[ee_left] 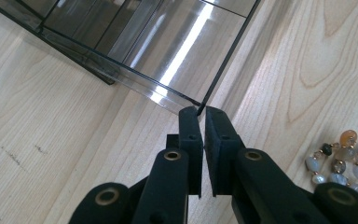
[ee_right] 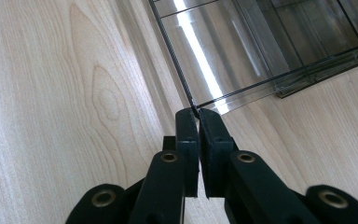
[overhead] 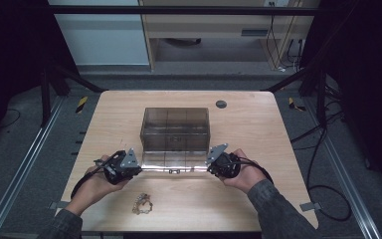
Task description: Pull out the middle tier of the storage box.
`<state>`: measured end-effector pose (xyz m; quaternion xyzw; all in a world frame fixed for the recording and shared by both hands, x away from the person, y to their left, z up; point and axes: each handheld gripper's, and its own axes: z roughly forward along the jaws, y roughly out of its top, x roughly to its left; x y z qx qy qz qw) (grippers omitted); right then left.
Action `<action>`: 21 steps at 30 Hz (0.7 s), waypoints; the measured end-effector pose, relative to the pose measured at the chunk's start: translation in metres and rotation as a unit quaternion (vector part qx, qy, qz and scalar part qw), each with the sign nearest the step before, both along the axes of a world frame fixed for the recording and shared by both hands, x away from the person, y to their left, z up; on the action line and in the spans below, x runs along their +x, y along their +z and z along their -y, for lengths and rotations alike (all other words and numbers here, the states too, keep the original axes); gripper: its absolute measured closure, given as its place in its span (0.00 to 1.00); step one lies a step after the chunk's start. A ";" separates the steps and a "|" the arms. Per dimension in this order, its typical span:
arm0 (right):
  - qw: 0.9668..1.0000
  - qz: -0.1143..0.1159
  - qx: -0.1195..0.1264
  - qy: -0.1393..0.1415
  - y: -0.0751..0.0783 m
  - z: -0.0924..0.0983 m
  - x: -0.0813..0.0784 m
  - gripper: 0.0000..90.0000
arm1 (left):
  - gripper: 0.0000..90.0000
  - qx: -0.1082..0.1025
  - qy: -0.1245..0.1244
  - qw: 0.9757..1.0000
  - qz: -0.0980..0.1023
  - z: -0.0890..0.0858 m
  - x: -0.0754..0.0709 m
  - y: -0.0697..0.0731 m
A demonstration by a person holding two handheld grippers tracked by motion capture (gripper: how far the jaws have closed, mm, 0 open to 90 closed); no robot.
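Observation:
A smoky clear plastic box (overhead: 175, 128) stands mid-table, its clear lid panel (overhead: 174, 162) folded down toward me. In the high view my left gripper (overhead: 140, 167) is at the panel's left front corner and my right gripper (overhead: 210, 167) at its right front corner. The left gripper view has my left gripper (ee_left: 200, 112) shut on the thin corner edge of the panel (ee_left: 186, 51). My right gripper (ee_right: 197, 113) pinches the other corner of the panel (ee_right: 214, 60) in the right gripper view. A beaded bracelet (overhead: 142, 204) lies near the front edge, its beads (ee_left: 342, 158) beside the left jaws.
The wooden table (overhead: 258, 129) has a round cable hole (overhead: 221, 104) behind the box. Metal rails run along both sides of the table, and cables lie on the floor at the right.

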<state>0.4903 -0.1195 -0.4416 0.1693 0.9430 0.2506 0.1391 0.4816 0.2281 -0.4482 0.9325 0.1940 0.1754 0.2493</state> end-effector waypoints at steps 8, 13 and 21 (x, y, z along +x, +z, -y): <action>1.000 0.000 0.014 -0.004 -0.001 0.000 0.000 0.83 | 0.91 -0.012 0.014 1.000 0.008 -0.001 -0.003 -0.001; 0.999 0.006 0.031 -0.023 -0.002 0.011 -0.005 0.69 | 0.73 -0.016 0.025 0.999 0.021 -0.006 -0.006 0.002; 0.993 0.020 0.069 -0.097 -0.011 0.048 -0.017 0.41 | 0.44 -0.009 0.053 0.998 0.042 -0.008 -0.022 0.011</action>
